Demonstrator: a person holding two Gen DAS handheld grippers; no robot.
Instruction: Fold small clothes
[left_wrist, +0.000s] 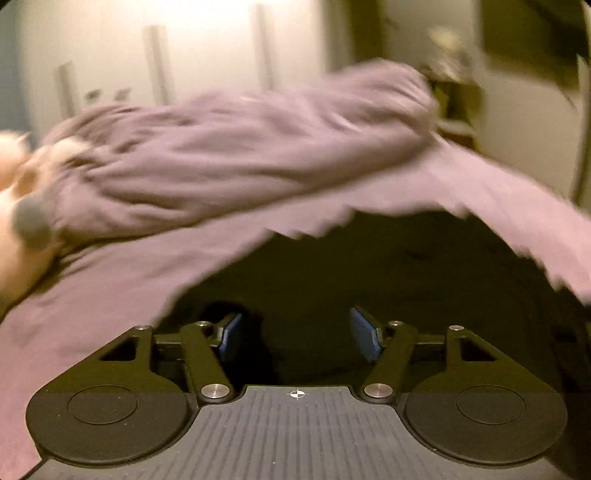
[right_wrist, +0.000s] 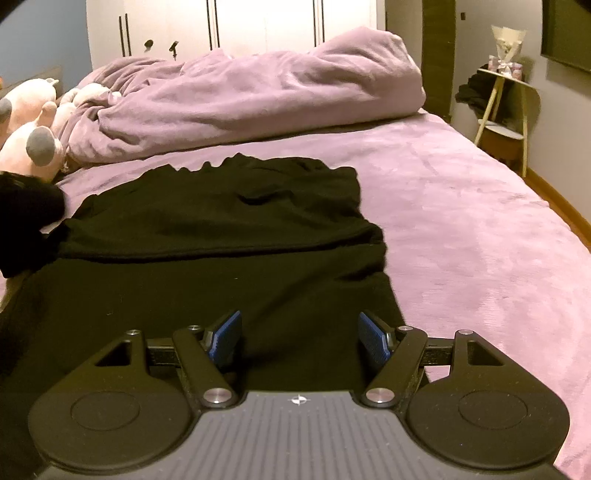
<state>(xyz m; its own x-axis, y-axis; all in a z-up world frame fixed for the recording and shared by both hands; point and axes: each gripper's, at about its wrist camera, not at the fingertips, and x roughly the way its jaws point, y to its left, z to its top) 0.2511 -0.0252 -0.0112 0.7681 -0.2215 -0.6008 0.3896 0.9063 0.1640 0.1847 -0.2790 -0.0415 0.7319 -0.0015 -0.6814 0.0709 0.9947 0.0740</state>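
Observation:
A black garment (right_wrist: 221, 236) lies spread on the purple bed (right_wrist: 461, 221), its far part folded over in a thicker layer. My right gripper (right_wrist: 299, 338) is open and empty, just above the garment's near right part. In the left wrist view, which is motion-blurred, the same black garment (left_wrist: 388, 277) fills the lower middle. My left gripper (left_wrist: 295, 334) is open and empty over it. A dark blurred shape (right_wrist: 26, 218) shows at the left edge of the right wrist view; I cannot tell what it is.
A bunched purple duvet (right_wrist: 258, 96) lies across the far side of the bed. Pink plush toys (right_wrist: 33, 125) sit at the far left. A small side table (right_wrist: 502, 107) stands right of the bed, with a white wardrobe (right_wrist: 229, 26) behind.

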